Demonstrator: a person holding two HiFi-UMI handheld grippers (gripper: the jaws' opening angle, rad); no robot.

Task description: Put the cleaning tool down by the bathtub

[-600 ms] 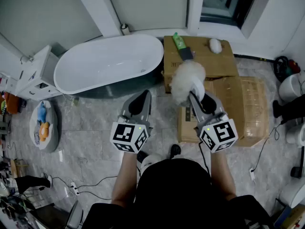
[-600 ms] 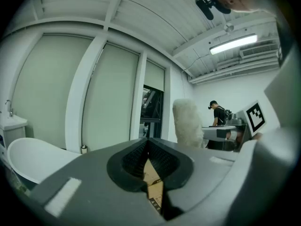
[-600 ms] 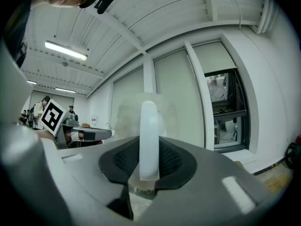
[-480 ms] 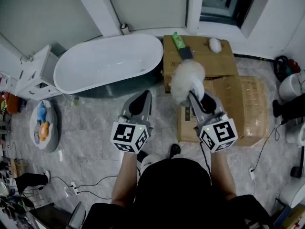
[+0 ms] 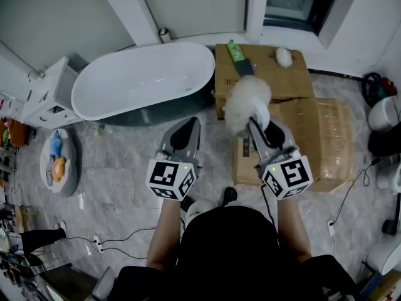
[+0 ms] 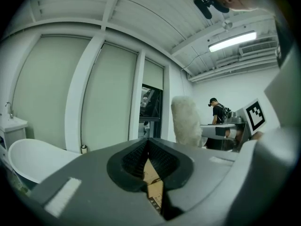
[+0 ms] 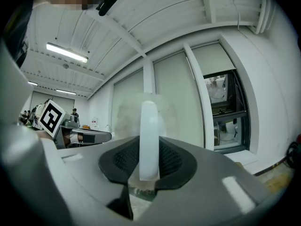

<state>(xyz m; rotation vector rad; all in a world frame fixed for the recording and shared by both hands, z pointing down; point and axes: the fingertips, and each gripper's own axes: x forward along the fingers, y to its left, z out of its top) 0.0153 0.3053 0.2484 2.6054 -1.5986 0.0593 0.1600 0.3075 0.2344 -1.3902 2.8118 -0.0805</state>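
The cleaning tool [image 5: 248, 104] is a fluffy white duster head on a white handle [image 7: 149, 140]. My right gripper [image 5: 260, 125] is shut on that handle and holds the duster upright over the cardboard boxes, right of the bathtub. The white bathtub [image 5: 141, 80] lies at the upper left in the head view. My left gripper [image 5: 183, 133] hovers beside the right one, over the floor in front of the tub, its jaws shut with nothing between them. In the left gripper view the duster head [image 6: 186, 121] shows to the right, beyond the jaws [image 6: 149, 161].
Cardboard boxes [image 5: 313, 130] stand right of the tub; a green bottle [image 5: 235, 52] and a white object [image 5: 284, 57] lie on the far one. A white cabinet [image 5: 44, 96] is at left, a toy mat [image 5: 57, 162] on the marble floor. Cables [image 5: 357, 180] run at right.
Hardly anything differs. Both grippers hold their places, and the duster stays upright in the right gripper; the view shifts very slightly.
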